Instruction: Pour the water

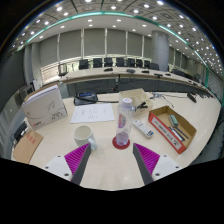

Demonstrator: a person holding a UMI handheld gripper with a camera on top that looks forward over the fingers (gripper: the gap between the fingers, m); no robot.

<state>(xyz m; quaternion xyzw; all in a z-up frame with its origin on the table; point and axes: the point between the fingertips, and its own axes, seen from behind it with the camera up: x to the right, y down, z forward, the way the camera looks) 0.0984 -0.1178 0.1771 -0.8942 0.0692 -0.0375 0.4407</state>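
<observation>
The claw (110, 160) hangs above the near edge of the worktop (105, 135) with its two fingers spread well apart and nothing between them, the magenta pads (76, 157) facing inward on each side; just ahead of the fingers, a little right of the midline, stands a tall clear bottle (123, 120) with a pinkish band, upright on a dark red coaster (121, 143), and this I take to be the vessel to pour from; to its left, nearer the left finger, sits a pale cup (83, 134), close to the bottle but not touching it, likely the receiver. The bottle is tall and narrow, so a finger arriving off-centre could knock it over rather than straddle it; a grip taken too high or too loosely could let it swing or slip once tilted; the cup is small and light-looking, so a brush from the left finger on the way in could push it, and a hurried tilt could send water past its rim onto the sheet of paper (93, 113) lying beyond; whether the bottle is capped I cannot tell, and that would decide whether it pours at all. The worktop is pale and smooth; a red tray of small tools (172, 128) lies to the right, a boxy white device (45, 106) to the left; beyond is a large meeting room with long desks, dark chairs (120, 63) and rows of ceiling lights (100, 10).
</observation>
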